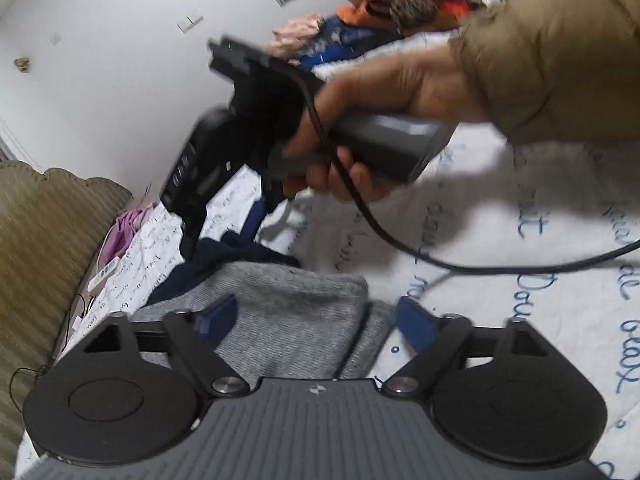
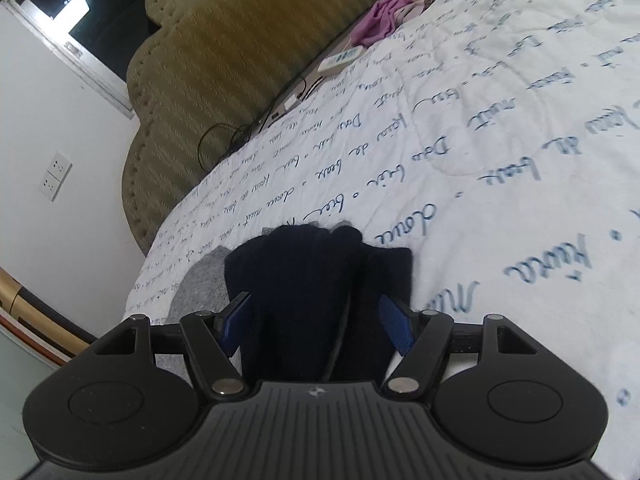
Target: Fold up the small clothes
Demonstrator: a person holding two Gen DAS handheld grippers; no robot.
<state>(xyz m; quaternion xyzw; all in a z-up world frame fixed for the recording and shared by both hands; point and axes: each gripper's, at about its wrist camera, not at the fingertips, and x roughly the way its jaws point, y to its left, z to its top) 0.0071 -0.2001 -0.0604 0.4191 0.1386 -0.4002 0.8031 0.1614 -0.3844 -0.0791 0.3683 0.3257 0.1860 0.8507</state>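
A: Your left gripper (image 1: 316,320) has its blue-padded fingers (image 1: 414,326) spread fairly wide over the folded grey knit garment (image 1: 288,312) lying on the white quilted bedcover with blue handwriting print (image 1: 520,240). The grey cloth sits between the fingers and below them, but I cannot see either pad pressing on it.

B: And the right one?

A: Your right gripper (image 2: 316,326) is also parted, fingers (image 2: 396,328) set about as wide, with the dark navy knit garment (image 2: 312,280) running up between them. The left pad lies at the edge of the fabric; whether the pads actually pinch it I cannot tell.

B: Where do the two pieces lie?

A: The navy piece rests partly on the grey one near the edge of the bedcover, below the olive striped padded headboard (image 2: 224,52). From the left wrist view your right hand (image 1: 384,120), in a tan sleeve (image 1: 560,60), grips the other tool's grey handle above the cloth, a black cable (image 1: 400,240) trailing from it. A heap of colourful clothes (image 1: 400,4) lies far back.
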